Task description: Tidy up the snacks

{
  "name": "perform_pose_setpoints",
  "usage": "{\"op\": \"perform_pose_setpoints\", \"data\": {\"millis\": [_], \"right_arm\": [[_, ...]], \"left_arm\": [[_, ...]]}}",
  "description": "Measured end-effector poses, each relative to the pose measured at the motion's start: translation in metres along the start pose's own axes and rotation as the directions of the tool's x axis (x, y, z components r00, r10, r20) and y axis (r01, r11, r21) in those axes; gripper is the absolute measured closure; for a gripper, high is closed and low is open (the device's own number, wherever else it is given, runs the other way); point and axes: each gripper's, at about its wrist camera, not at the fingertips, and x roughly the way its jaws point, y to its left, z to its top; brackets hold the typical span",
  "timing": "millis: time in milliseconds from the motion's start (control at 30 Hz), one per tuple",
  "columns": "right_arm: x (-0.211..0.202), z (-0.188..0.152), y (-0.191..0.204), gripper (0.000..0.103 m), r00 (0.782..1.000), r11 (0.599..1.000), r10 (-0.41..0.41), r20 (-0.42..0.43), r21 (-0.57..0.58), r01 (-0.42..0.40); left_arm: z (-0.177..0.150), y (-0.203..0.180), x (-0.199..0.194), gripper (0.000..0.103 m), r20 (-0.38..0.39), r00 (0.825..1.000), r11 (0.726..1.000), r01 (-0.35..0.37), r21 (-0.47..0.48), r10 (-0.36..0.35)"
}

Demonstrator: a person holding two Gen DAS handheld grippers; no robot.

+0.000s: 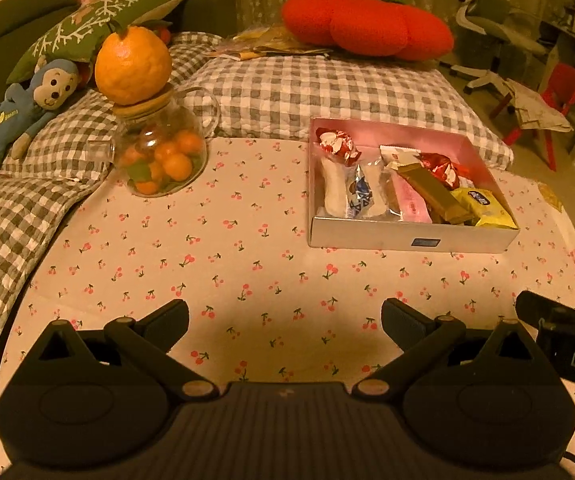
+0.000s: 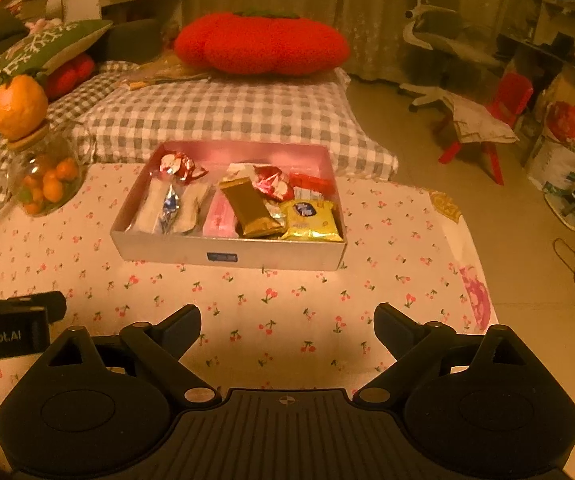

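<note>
A shallow box (image 1: 367, 236) (image 2: 175, 250) with a pink inside stands on the cherry-print tablecloth (image 1: 207, 248) (image 2: 287, 292). It holds several wrapped snacks: white bars (image 1: 335, 188) (image 2: 149, 208), a gold bar (image 1: 431, 192) (image 2: 247, 208), a yellow pack (image 1: 487, 208) (image 2: 311, 220), red foil sweets (image 1: 337, 142) (image 2: 177, 166). My left gripper (image 1: 285, 320) is open and empty over the cloth, short of the box. My right gripper (image 2: 287, 326) is open and empty, in front of the box.
A glass jar of small oranges (image 1: 159, 156) (image 2: 43, 184) with a big orange on its lid (image 1: 133, 64) (image 2: 19, 106) stands at the table's left. Checked cushions (image 1: 307, 88) (image 2: 215, 120), a red plush cushion (image 1: 367, 24) (image 2: 261, 44) and a blue monkey toy (image 1: 27, 108) lie behind. Floor clutter is right.
</note>
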Motion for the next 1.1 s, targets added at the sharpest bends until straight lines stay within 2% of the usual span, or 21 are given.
{"op": "perform_pose_setpoints", "data": {"millis": [533, 1100], "right_arm": [[-0.003, -0.004, 0.003, 0.008, 1.0, 1.0, 0.0, 0.009, -0.022, 0.0], [0.001, -0.006, 0.004, 0.007, 1.0, 1.0, 0.003, -0.004, -0.021, -0.003]], "left_arm": [[-0.006, -0.007, -0.006, 0.0, -0.003, 0.999, 0.999, 0.033, 0.031, -0.033], [-0.007, -0.01, -0.005, 0.0, -0.009, 0.999, 0.998, 0.038, 0.044, -0.037]]}}
